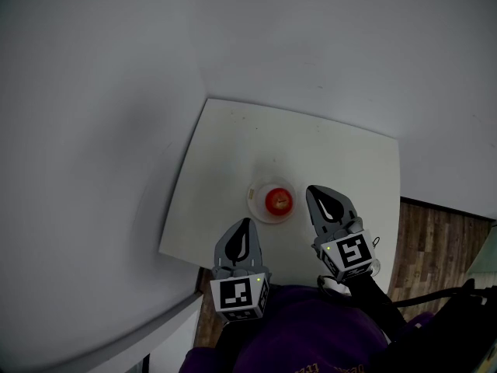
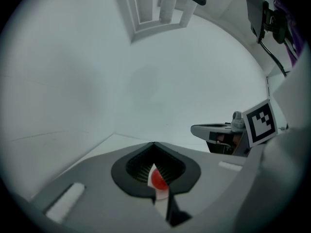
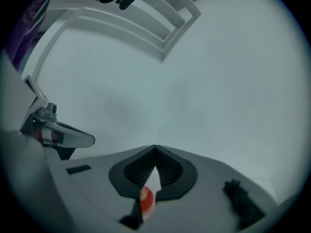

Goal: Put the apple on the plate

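The apple [image 1: 279, 200] is sitting on the plate [image 1: 254, 196], red and upright in the middle of the dish. The plate rests on the white table [image 1: 256, 130], toward the near edge and about midway along it, well away from the far corners.

Just right of the plate is the right gripper [image 1: 317, 195], tips pointing toward the far edge and clear of the rim. In its own view the right gripper [image 3: 155, 149] has its jaws pressed together at the tips with nothing pinched. The apple [image 3: 146, 196] only peeks through the narrow slit lower down, out on the plate beyond.

The left gripper [image 1: 245, 228] is at the near edge, below and left of the plate, also apart from it. In its own view the left gripper [image 2: 154, 145] has its jaws closed tip to tip and empty, and the apple [image 2: 158, 179] shows as a red spot through the gap behind the tips. That view also catches the right gripper [image 2: 199, 129] off to the side, level with it, and the right gripper view shows the left gripper [image 3: 90, 140] the same way.

Below the grippers a purple sleeve [image 1: 311, 332] fills the bottom of the head view. Wooden floor [image 1: 435, 247] shows past the table's right edge, and a pale wall [image 1: 93, 130] runs along the left edge.
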`<state>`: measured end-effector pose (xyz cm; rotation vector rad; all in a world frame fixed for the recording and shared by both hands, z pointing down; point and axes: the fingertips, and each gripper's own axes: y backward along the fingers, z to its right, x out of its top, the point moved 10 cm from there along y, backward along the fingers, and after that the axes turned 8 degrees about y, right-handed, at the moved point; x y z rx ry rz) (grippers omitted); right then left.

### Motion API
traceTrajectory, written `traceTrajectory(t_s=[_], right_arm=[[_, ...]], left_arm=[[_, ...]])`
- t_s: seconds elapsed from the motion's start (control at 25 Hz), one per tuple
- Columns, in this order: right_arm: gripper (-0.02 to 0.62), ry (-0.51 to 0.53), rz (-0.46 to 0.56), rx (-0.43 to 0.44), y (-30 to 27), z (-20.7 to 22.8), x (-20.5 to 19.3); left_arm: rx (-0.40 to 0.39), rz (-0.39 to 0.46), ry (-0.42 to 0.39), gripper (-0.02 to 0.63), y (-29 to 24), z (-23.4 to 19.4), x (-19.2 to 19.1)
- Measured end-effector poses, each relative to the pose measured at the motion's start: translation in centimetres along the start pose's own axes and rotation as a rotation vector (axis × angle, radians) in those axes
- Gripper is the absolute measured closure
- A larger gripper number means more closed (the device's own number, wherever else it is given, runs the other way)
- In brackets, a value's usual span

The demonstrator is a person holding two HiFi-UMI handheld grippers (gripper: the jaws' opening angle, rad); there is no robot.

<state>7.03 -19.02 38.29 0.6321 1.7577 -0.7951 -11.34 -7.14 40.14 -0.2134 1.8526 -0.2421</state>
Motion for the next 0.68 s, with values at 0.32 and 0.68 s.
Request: traceTrajectory(t_s=[0.32,0.68], right_arm=[[0.584,-0.018,0.005,-0.004,0.21,-0.06,0.20],[0.584,-0.002,-0.001,0.002,0.22,-0.28,-0.06]], left_arm=[[-0.005,0.008,0.006,0.600,0.03,0.04,0.00],[-0.007,0.010,0.009,0.600,0.17,-0.04,-0.06]])
